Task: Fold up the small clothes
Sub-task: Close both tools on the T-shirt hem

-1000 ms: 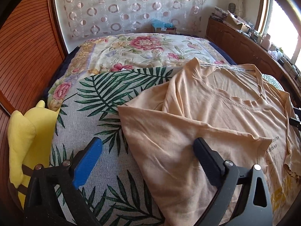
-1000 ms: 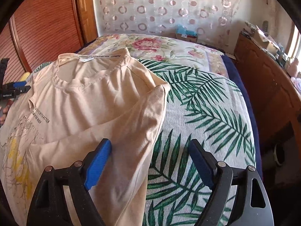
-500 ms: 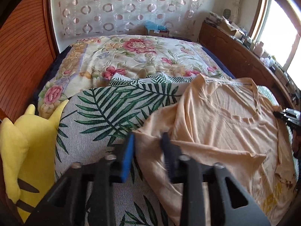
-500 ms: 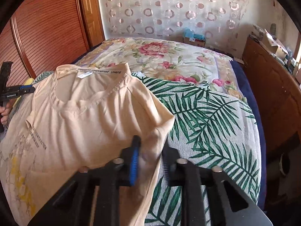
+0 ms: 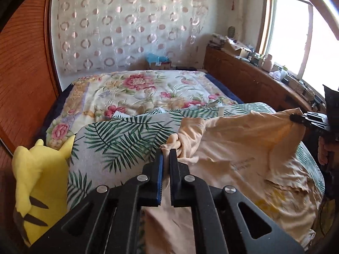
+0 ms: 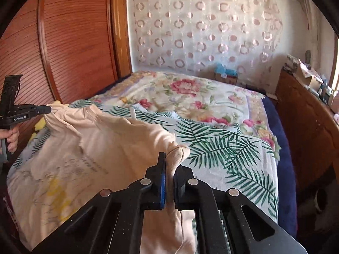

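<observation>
Two grippers grip one peach shirt [image 5: 237, 141] above the palm-leaf bedspread [image 5: 118, 135]: left gripper [image 5: 166, 154] and right gripper [image 6: 169, 158] each pinch a bunched shoulder. Fabric looks light, limp, sagging; hold at seams.

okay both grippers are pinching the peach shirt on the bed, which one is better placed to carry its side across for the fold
Left, marginally. The left gripper and right gripper each clamp a bunched corner of the peach shirt, but the left side is lifted clear of the palm-leaf blanket.
</observation>
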Motion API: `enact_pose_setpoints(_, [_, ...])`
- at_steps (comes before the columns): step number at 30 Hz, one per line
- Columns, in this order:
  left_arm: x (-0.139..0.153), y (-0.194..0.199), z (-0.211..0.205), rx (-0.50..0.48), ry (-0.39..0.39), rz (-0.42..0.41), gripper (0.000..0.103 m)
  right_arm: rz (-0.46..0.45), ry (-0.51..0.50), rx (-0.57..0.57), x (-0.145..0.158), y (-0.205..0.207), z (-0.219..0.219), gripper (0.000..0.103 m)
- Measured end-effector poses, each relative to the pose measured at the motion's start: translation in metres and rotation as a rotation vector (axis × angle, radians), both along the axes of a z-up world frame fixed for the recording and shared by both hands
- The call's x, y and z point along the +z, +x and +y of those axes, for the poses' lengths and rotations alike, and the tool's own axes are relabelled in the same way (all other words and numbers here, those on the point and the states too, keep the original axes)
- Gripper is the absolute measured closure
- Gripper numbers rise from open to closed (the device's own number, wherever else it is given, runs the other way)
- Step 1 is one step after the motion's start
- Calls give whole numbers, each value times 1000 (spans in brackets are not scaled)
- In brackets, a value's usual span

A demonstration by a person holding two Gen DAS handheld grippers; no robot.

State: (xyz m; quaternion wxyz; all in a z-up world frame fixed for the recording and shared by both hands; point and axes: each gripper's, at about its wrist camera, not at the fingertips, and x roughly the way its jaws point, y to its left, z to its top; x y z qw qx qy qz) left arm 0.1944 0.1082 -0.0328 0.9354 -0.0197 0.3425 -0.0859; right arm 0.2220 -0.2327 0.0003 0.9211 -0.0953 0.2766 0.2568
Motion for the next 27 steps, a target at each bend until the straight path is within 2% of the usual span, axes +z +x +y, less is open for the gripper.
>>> enact_pose_setpoints(6, [13, -74, -7, -13, -9, -55, 97, -23, 35, 36, -2, -71, -22, 98])
enact_pose_setpoints(10, [12, -124, -3, -15, -21, -75, 97, -35, 22, 53, -8, -116, -46, 98])
enact_pose_setpoints(18, [11, -181, 21, 51, -44, -77, 97, -1, 25, 15, -11, -196, -93, 98])
enact_pose_setpoints(23, [-1, -207, 25, 64, -47, -59, 97, 71, 20, -18, -18, -219, -106, 98])
enact_pose_setpoints(27, [-30, -218, 31, 79, -62, -5, 97, 138, -5, -33, -35, -218, -107, 98])
